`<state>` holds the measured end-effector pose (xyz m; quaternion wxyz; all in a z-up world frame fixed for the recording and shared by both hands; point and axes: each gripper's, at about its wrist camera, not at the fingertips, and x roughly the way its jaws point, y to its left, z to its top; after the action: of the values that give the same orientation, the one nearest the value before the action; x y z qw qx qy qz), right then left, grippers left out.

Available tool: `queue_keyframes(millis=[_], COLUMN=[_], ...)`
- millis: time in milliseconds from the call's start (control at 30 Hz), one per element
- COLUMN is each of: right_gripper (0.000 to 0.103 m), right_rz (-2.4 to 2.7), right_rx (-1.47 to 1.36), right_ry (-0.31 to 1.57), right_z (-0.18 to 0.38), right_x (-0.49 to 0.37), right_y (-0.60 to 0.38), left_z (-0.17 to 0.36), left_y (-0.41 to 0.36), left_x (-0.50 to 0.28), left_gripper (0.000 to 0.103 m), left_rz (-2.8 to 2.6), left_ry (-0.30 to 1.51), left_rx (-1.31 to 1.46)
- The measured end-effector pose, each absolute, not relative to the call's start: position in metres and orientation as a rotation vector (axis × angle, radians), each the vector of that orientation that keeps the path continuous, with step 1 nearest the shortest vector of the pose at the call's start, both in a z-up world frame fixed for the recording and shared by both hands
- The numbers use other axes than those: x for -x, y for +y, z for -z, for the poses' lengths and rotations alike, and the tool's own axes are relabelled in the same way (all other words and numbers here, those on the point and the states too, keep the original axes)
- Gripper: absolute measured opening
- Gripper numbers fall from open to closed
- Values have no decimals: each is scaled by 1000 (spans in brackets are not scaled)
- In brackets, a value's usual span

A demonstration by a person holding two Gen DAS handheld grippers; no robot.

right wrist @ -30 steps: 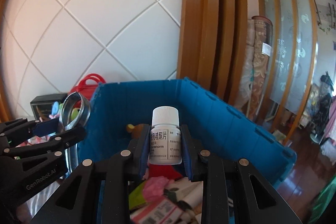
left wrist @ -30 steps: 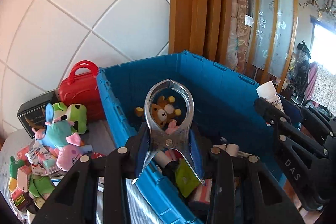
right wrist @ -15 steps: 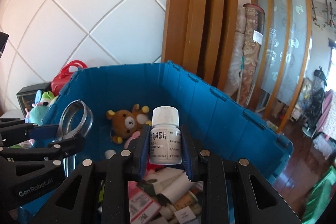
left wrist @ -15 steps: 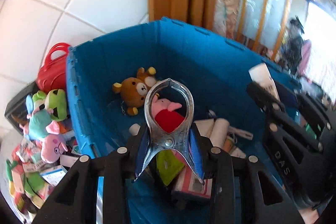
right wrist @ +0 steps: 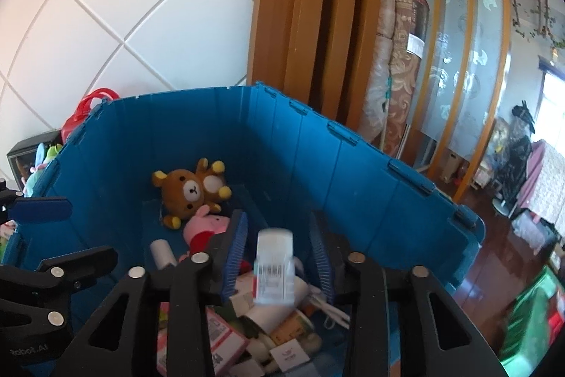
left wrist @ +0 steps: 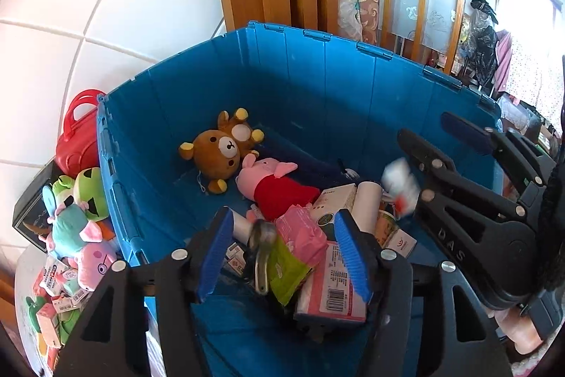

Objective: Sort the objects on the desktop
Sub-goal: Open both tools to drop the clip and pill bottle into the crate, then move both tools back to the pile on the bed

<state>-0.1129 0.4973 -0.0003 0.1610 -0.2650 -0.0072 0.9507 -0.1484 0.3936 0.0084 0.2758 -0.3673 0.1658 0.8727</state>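
Observation:
Both grippers hang over an open blue crate (left wrist: 282, 34) (right wrist: 317, 119). My left gripper (left wrist: 284, 253) has its jaws opening, and a metal spring clamp (left wrist: 263, 257) drops blurred between the blue pads, touching neither. My right gripper (right wrist: 279, 253) is opening too. A white pill bottle (right wrist: 275, 271) falls blurred between its pads, free of both; the left wrist view shows this bottle (left wrist: 399, 186) beside the right gripper (left wrist: 438, 136). In the crate lie a brown bear plush (left wrist: 220, 151), a pink pig plush (left wrist: 275, 179) and several boxes and packets.
Left of the crate sit a red toy case (left wrist: 76, 136), a black box (left wrist: 30, 211), plush toys (left wrist: 81, 211) and several small cartons (left wrist: 53, 288). A white tiled wall and wooden posts (right wrist: 317, 6) stand behind; rolled rugs (right wrist: 395, 66) lean at the right.
Both grippers came forward and down over the crate, then opened. The clamp has left the left pads and the pill bottle has left the right pads; both are dropping.

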Motion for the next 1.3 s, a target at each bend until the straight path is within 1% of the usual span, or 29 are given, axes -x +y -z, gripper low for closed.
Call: queue_keyframes(millis=[33, 67, 100, 167, 233, 300, 533, 600, 667, 800, 1000, 1167, 1300], right_gripper=[62, 78, 85, 86, 89, 96, 97, 97, 97, 97, 97, 98, 101], right_rz=[-2713, -2712, -2711, -2705, -2697, -2686, -2685, -2690, -2693, -2711, -2776, -2887, -2996], right_rx=[758, 758, 757, 754, 761, 766, 780, 779, 771, 764, 714, 654, 623], right_ry=[-19, -13, -13, -29, -38, -37, -38, -42, -50, -56, -68, -90, -128], right_z=[0, 0, 0, -1, -1, 0, 1, -1, -4, -10, -25, -44, -57], right_x=[113, 112, 111, 109, 108, 109, 105, 103, 100, 95, 89, 80, 69], right_y=[498, 499, 500, 499, 499, 500, 498, 497, 494, 487, 458, 413, 373], left_z=[-8, -8, -8, -8, -9, -9, -11, -14, -16, -20, -29, -34, -38], left_y=[394, 394, 394, 393, 391, 390, 383, 378, 371, 353, 302, 251, 204], left_x=[147, 147, 147, 148, 148, 148, 147, 145, 144, 139, 125, 113, 103], left_gripper=[59, 59, 59, 59, 59, 59, 59, 62, 71, 73, 76, 76, 76], left_rz=[-2345, -2346, -2350, -2354, -2358, -2364, -2404, -2419, -2419, -2451, -2558, -2627, -2721], left_ry=[450, 452, 453, 447, 441, 433, 400, 372, 343, 311, 254, 171, 135], left_rx=[988, 988, 989, 992, 994, 991, 973, 954, 961, 946, 909, 892, 876])
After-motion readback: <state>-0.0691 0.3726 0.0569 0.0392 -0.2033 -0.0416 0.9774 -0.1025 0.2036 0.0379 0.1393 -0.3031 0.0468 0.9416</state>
